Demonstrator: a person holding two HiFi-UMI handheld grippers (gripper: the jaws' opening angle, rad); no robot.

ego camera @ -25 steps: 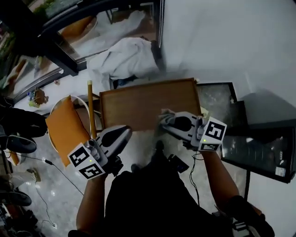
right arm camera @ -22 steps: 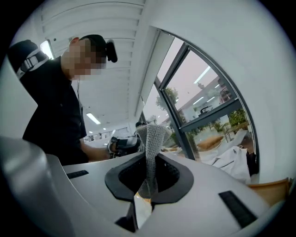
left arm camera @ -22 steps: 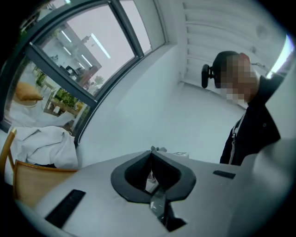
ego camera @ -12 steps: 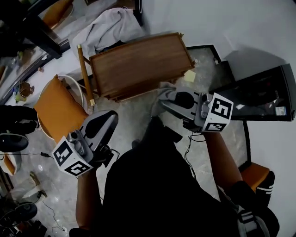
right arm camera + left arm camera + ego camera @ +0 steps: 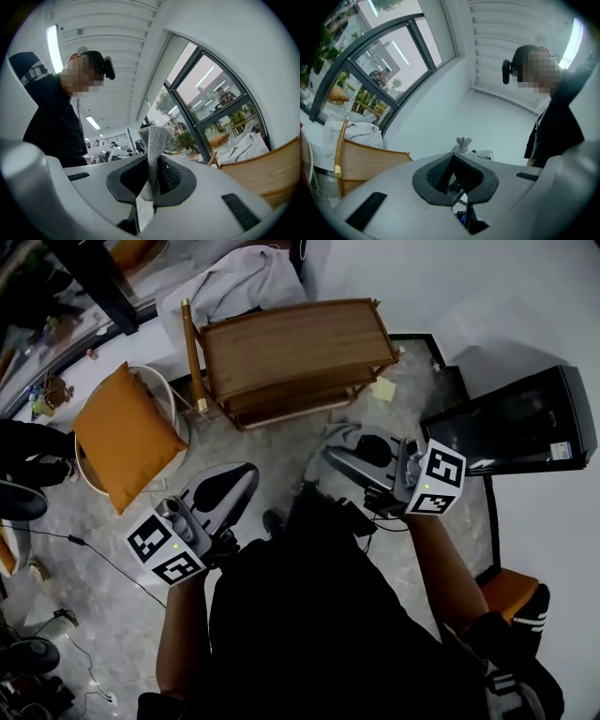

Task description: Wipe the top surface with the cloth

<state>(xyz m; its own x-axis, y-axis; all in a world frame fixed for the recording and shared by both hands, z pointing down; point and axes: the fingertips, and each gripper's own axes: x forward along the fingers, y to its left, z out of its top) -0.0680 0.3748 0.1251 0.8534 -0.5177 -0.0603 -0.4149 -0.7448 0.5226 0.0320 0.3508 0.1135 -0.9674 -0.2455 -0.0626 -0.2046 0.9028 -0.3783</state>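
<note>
As the right gripper (image 5: 330, 452), clamping the grey knit cloth (image 5: 152, 154), has withdrawn nearward off the brown wooden tabletop (image 5: 291, 338), wiping seems finished; the left gripper (image 5: 242, 476) is closed, empty.

Right tongs (image 5: 330, 454) with cloth (image 5: 337, 434) drawn back off wooden table (image 5: 291, 343), now over floor (image 5: 272, 448)

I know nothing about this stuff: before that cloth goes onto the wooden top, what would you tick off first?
1. Cloth gripped: ok. The right hand-held gripper has its jaws shut on the grey cloth.
2. Cloth on the surface: not ok. It hangs over the floor, short of the wooden top.
3. Top free of things: ok in the head view.
4. Other gripper out of the way: ok. The left hand-held gripper is low at the left, jaws together on nothing.
5. White sheet behind, off the top: cannot tell.
</note>
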